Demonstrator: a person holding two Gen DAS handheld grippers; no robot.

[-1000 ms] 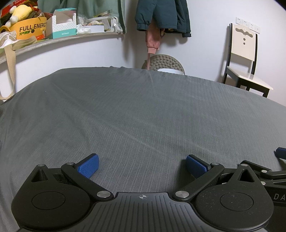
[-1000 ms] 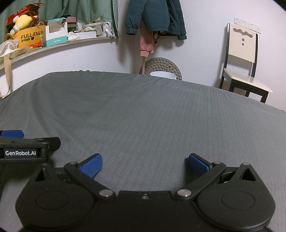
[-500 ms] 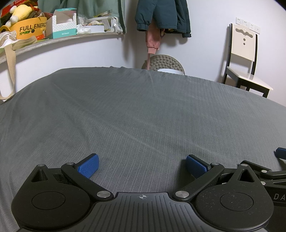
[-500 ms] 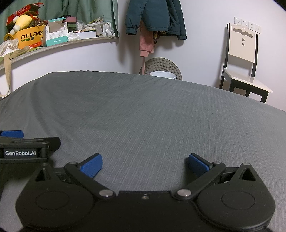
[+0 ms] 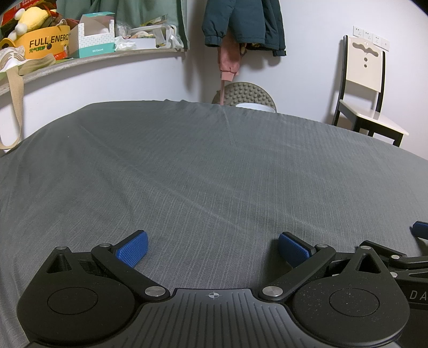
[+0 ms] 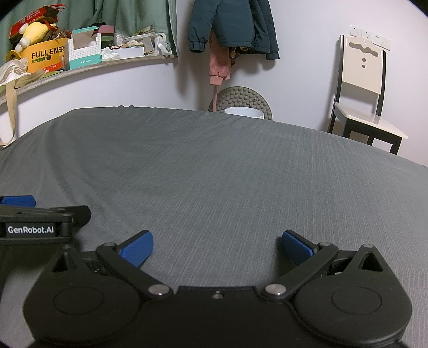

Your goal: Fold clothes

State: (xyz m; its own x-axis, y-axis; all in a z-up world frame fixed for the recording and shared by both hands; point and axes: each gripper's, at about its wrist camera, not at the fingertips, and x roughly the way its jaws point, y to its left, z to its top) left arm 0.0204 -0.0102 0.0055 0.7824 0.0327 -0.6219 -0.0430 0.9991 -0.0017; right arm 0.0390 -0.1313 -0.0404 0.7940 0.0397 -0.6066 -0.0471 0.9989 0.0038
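Note:
A grey ribbed sheet [image 5: 214,166] covers the bed [image 6: 219,171] and fills both views; no garment lies on it. My left gripper [image 5: 212,249] rests low over the near part of the sheet, open, its blue pads [image 5: 132,250] wide apart with nothing between them. Just to its right, my right gripper [image 6: 216,247] is also open and empty, its blue pads [image 6: 295,247] spread. Each gripper shows at the edge of the other's view: the right one [image 5: 420,230] and the left one [image 6: 18,200].
A cluttered shelf [image 5: 88,57] with boxes and a plush toy runs along the left wall. A dark jacket [image 5: 240,24] and a pink garment [image 5: 228,64] hang on the far wall. A chair [image 5: 366,88] stands at the right, a bumpy round pad [image 6: 240,101] behind the bed.

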